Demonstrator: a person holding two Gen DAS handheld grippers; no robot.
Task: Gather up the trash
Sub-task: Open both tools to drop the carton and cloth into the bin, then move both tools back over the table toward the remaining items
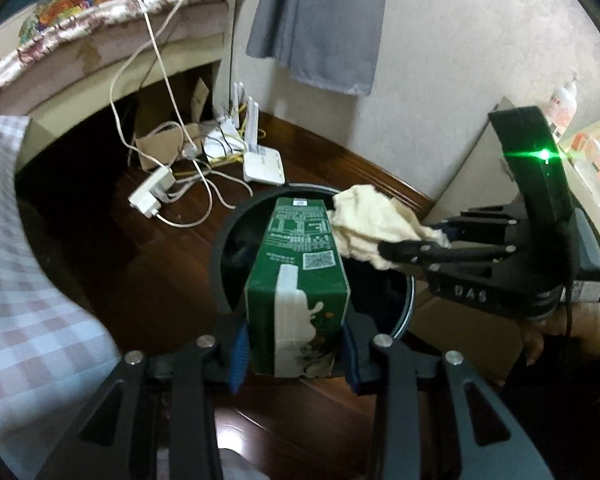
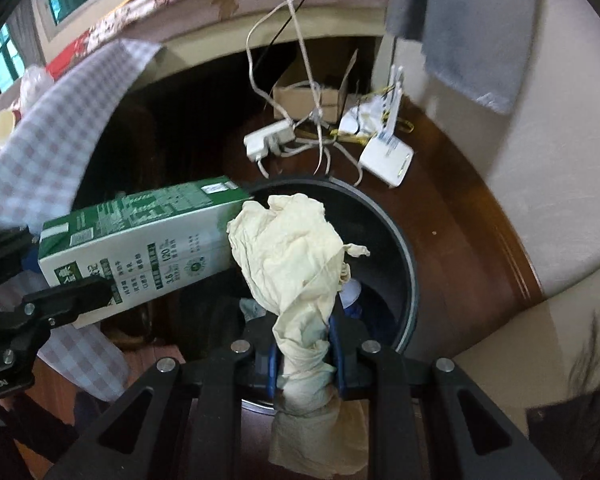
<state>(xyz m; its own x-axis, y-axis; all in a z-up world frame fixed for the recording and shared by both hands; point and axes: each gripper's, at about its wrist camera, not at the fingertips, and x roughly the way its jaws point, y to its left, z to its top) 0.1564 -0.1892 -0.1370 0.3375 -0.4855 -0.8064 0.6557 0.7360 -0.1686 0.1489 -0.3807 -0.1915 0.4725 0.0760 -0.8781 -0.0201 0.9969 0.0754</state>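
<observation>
My left gripper (image 1: 296,354) is shut on a green and white milk carton (image 1: 296,280) and holds it over the near rim of a round black trash bin (image 1: 236,220). My right gripper (image 2: 304,364) is shut on a crumpled cream paper towel (image 2: 292,248) and holds it above the same bin (image 2: 400,240). In the left wrist view the right gripper (image 1: 416,250) reaches in from the right with the towel (image 1: 376,224) beside the carton's far end. In the right wrist view the carton (image 2: 140,240) comes in from the left, its tip touching the towel.
The bin stands on a dark wood floor. Behind it lie a white router (image 1: 262,164), a power strip (image 1: 152,194), tangled cables and a cardboard box (image 2: 308,96). A checkered cloth (image 1: 24,280) hangs at the left. A wall and grey cloth (image 1: 320,20) are behind.
</observation>
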